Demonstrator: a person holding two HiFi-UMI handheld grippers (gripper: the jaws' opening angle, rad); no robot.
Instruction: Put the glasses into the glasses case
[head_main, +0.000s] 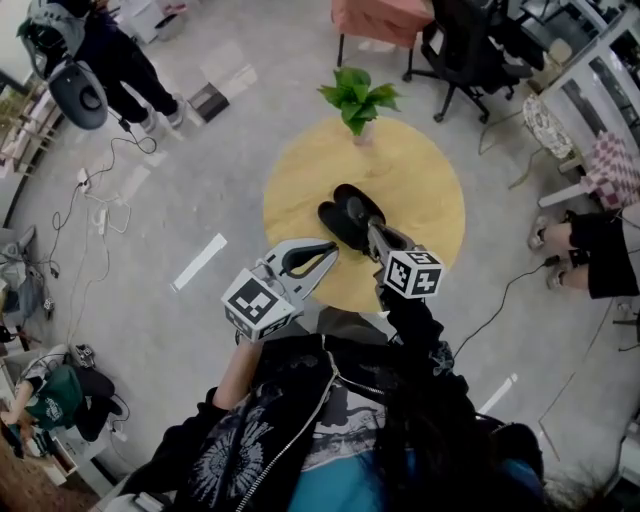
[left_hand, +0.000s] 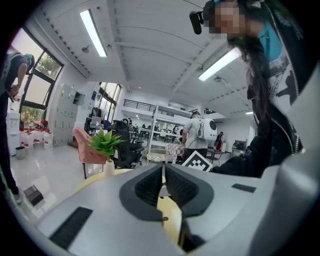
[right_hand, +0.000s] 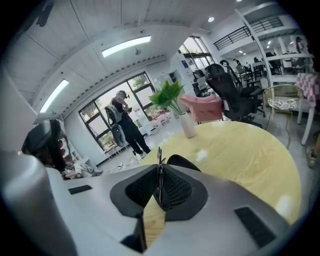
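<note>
Jaws: left gripper (left_hand: 163, 170) closed, empty; right gripper (right_hand: 159, 171) pinching what looks like the glasses (right_hand: 159, 156) edge-on, just beside open glasses case (head_main: 340, 222) on desk (head_main: 430, 190).
Risk: the thin pinch could slip or twist, and the glasses would miss the case.

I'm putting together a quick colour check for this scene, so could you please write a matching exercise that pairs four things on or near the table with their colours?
Things:
1. plant leaves
2. glasses case
3. armchair beyond the table
4. table top

Colours:
A. pink
B. yellow
C. green
D. black

Pairs: 1-C, 2-D, 3-A, 4-B
</note>
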